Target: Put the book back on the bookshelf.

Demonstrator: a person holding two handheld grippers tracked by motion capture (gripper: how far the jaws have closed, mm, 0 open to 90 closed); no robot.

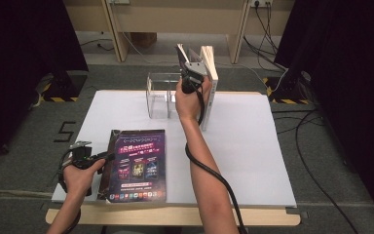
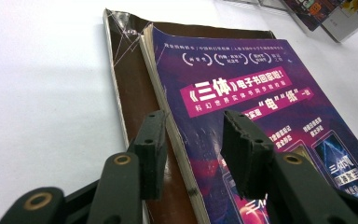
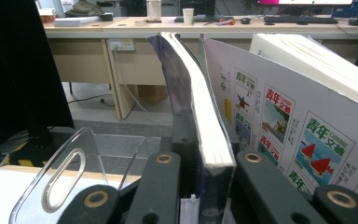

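Note:
A purple magazine lies flat on the white board at the front left. My left gripper sits at its left edge, open. In the left gripper view the left gripper straddles the page edge of the purple magazine, one jaw over a brown cover beneath, with neither pad pressing. At the back, my right gripper is shut on an upright thin magazine. In the right gripper view the right gripper clamps the bottom edge of that magazine.
A clear acrylic stand is just left of the held magazine. To its right lean a magazine with green lettering and a thick white book. Desks and cables lie beyond the table.

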